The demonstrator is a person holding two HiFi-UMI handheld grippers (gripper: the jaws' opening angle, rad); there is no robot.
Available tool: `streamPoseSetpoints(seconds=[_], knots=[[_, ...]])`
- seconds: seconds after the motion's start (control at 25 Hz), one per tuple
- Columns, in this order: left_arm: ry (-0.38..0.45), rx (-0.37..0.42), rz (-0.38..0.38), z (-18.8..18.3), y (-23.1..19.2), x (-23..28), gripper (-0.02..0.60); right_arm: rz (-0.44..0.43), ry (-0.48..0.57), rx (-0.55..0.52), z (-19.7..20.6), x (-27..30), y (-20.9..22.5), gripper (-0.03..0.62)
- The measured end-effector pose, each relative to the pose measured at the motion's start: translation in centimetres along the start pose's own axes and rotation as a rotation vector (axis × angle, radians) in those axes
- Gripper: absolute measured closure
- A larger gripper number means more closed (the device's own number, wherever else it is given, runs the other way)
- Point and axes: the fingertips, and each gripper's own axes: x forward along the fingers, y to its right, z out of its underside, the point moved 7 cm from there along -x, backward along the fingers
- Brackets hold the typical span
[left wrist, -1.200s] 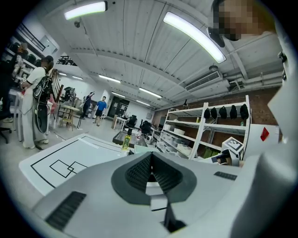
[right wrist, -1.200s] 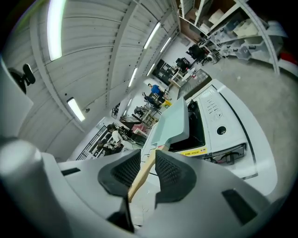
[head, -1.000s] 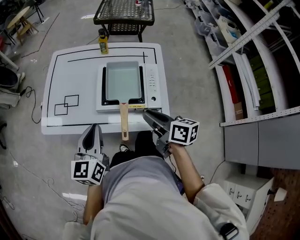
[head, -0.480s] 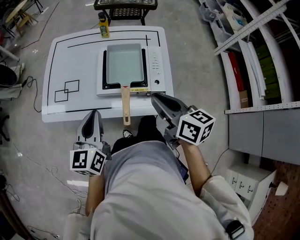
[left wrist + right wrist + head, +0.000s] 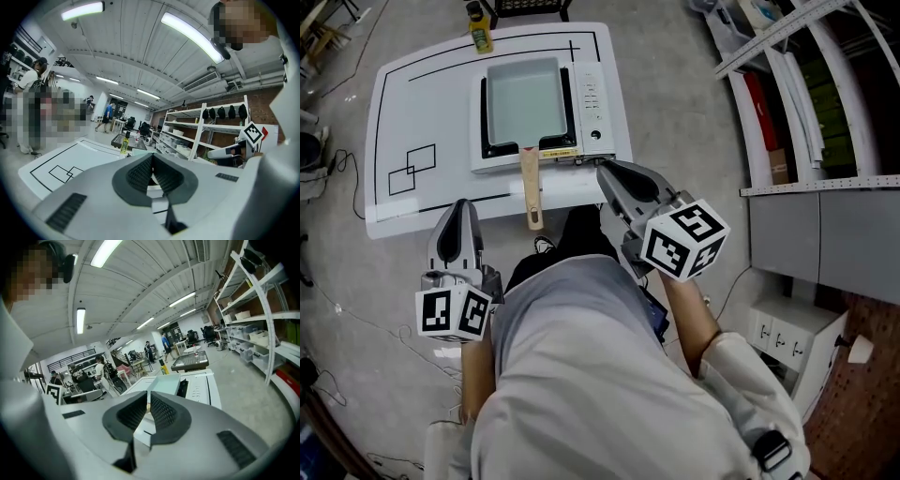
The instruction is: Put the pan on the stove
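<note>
On the stove point(image 5: 592, 98), which stands on the white surface point(image 5: 422, 103), the rectangular pan point(image 5: 523, 98) already sits. Its wooden handle point(image 5: 530, 187) reaches out over the stove's near edge toward you. Your left tool point(image 5: 460, 208) hangs to the left of the stove and nearer to you, by the surface's near edge, with its jaws together and nothing between them. Your right tool point(image 5: 606, 172) is close to the stove's near right corner, just right of the handle and apart from it. Its jaws are closing, with only a narrow gap left and nothing in it. A yellow bottle point(image 5: 480, 33) stands beyond the stove's far left corner, and two overlapping square outlines point(image 5: 411, 171) are drawn to the stove's left.
</note>
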Motion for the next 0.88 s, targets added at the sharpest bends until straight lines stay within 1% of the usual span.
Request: streamPoseSetpoints(seconds=[0.12,0.2,0.32,0.44,0.64,0.76,0.88], knots=[[0.036,-0.001,-0.015,-0.6,0.1,-0.1,0.58,0.029,0.003,-0.019,0.1,-0.3,0.0,0.582],[0.045,-0.001,-0.021,-0.6,0.1,0.0,0.58,0.036,0.008,-0.024,0.3,-0.2,-0.1,0.583],[0.029,-0.001,-0.017,-0.4,0.1,0.4,0.58,0.048,0.002,-0.062,0.6,-0.1,-0.4,0.585],[0.013,-0.006,-0.02,-0.1,-0.1,0.6,0.58,0.057,-0.029,-0.113,0.7,0.1,-0.6,0.585],[-0.011,-0.002,-0.038,0.1,-0.4,1.1,0.58,0.066,-0.052,-0.122,0.7,0.5,-0.3,0.585],[-0.009,-0.004,-0.027,0.3,-0.5,1.5,0.58,0.091,-0.091,-0.141,1.1,0.9,-0.1,0.585],[-0.02,-0.003,-0.02,0.6,-0.6,1.8,0.58,0.105,-0.113,-0.126,1.4,1.3,0.0,0.585]])
